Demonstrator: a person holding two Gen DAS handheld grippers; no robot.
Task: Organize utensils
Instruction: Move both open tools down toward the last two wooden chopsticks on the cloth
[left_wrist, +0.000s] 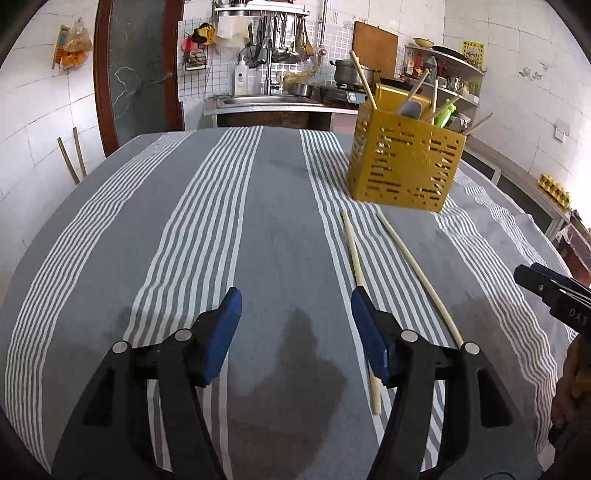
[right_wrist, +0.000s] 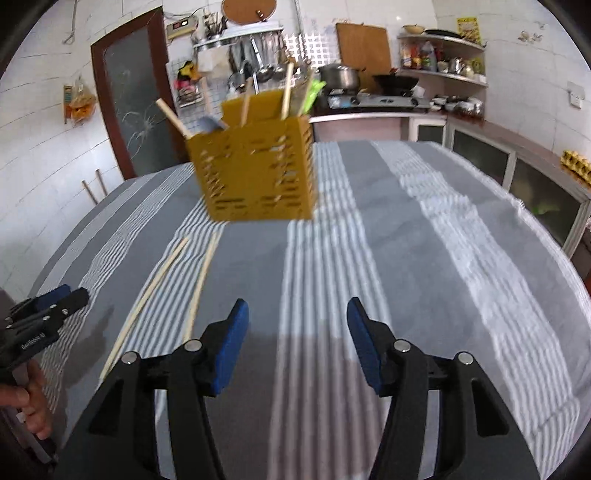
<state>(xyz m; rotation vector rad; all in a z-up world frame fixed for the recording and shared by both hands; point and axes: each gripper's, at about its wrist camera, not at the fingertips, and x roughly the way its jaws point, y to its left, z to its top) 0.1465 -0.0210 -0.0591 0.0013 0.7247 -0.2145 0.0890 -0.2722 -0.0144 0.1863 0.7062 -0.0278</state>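
Left gripper (left_wrist: 295, 306) and right gripper (right_wrist: 297, 317): jaws apart, nothing between them. 2 chopsticks (left_wrist: 413, 266) lie loose on the striped cloth (left_wrist: 258, 221), near the yellow utensil holder (left_wrist: 402, 162).

I see a grey and white striped cloth (left_wrist: 236, 229) covering the worktop. Beyond it stand a steel sink (left_wrist: 266, 99), a white bottle (left_wrist: 240, 78), hanging ladles (left_wrist: 280, 40), a lidded pot (right_wrist: 339, 75), a wok (right_wrist: 394, 82) and a wooden cutting board (left_wrist: 375, 48).
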